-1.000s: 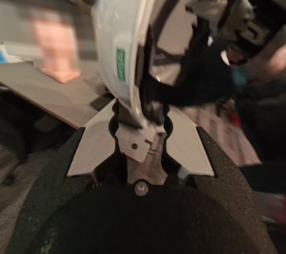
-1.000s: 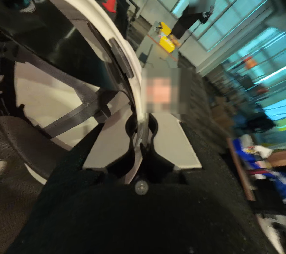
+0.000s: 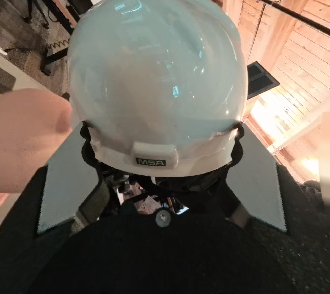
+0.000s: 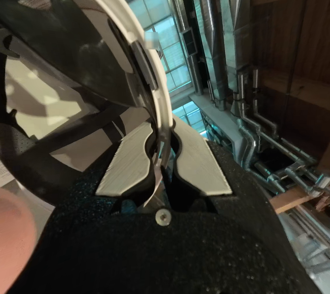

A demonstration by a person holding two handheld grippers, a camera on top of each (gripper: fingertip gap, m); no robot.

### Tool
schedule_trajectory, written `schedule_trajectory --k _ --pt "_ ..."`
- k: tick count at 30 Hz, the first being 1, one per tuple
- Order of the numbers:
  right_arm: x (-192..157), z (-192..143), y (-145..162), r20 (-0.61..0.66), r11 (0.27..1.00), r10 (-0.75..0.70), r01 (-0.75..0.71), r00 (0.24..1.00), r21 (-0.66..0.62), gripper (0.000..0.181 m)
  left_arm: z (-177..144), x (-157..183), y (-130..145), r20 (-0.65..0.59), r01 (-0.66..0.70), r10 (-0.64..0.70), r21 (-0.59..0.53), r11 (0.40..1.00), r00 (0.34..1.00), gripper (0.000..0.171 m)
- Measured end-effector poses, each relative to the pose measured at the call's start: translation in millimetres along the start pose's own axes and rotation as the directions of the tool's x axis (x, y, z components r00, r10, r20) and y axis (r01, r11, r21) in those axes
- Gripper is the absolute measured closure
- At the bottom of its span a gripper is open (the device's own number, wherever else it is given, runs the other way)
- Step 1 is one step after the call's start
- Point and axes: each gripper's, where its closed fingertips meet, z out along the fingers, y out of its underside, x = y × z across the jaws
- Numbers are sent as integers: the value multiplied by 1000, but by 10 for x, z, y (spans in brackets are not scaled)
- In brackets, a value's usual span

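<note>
My left gripper [image 3: 161, 135] has its jaws spread wide around the back of the white hard hat [image 3: 157, 70], held up in the air. My right gripper [image 4: 163, 144] pinches its rim [image 4: 165, 124]. I'd hold both steady and level. No bench shows, only metal ducts [image 4: 210, 35] and wooden ceiling [image 3: 285, 53] overhead.

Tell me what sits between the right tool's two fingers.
The white rim of the hard hat, pinched by the right tool; the right wrist view shows it.
</note>
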Motion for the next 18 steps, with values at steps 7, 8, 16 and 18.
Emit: schedule_trajectory --k 7,8,16,18 --pt "-573 238 904 -121 980 34 -57 992 -192 173 133 -1025 -501 29 45 -43 -47 998 999 16" --pt "-595 192 946 -145 975 20 -51 989 -215 173 156 -1089 -511 19 39 -38 -59 997 999 16" --pt "-753 -341 911 -214 957 -31 -33 976 -288 165 314 -1108 -180 -39 -201 198 -250 947 979 16" --pt "-870 -508 908 -174 951 -54 -3 983 -311 162 291 -1134 -89 -42 -199 195 -274 941 980 18"
